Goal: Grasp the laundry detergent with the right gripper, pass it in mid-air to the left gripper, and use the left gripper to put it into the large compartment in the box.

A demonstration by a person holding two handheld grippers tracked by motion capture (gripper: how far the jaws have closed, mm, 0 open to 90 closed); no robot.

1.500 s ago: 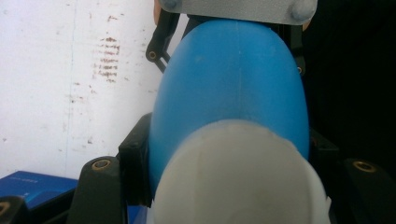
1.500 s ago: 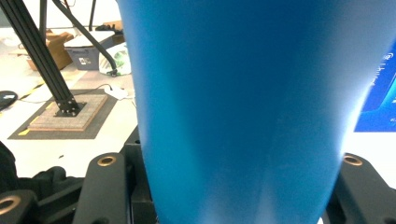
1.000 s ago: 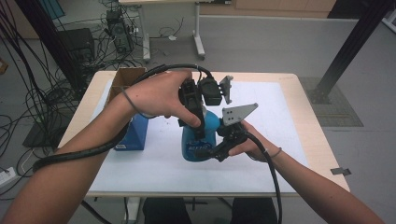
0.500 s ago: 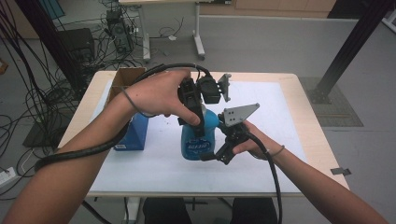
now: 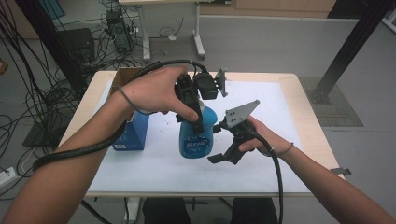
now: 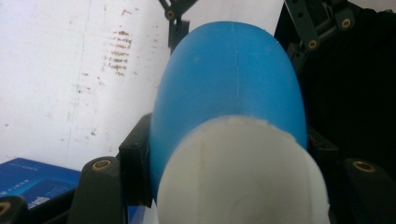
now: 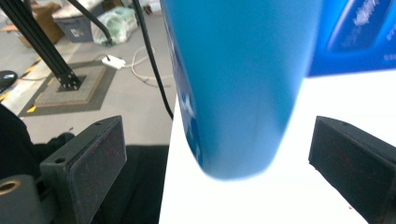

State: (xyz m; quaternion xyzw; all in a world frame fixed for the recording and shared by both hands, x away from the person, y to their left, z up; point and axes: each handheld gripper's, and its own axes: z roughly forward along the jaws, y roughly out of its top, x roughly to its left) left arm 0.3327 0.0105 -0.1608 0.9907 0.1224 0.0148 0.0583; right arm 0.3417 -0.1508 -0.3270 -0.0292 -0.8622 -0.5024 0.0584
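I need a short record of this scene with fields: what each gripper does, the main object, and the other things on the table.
main object: blue spray bottle with a white top, held above the table
left gripper: shut on the bottle's upper part, jaws at both sides
right gripper: open; its jaws have just been opening, pads stand apart from the bottle's lower body, which is between them
other things: blue box and brown cardboard box at the table's left
surface: white sheet on a wooden table

The room is bright. Up close, the blue bottle [image 7: 238, 84] looks fuzzy, maybe because it is too near.
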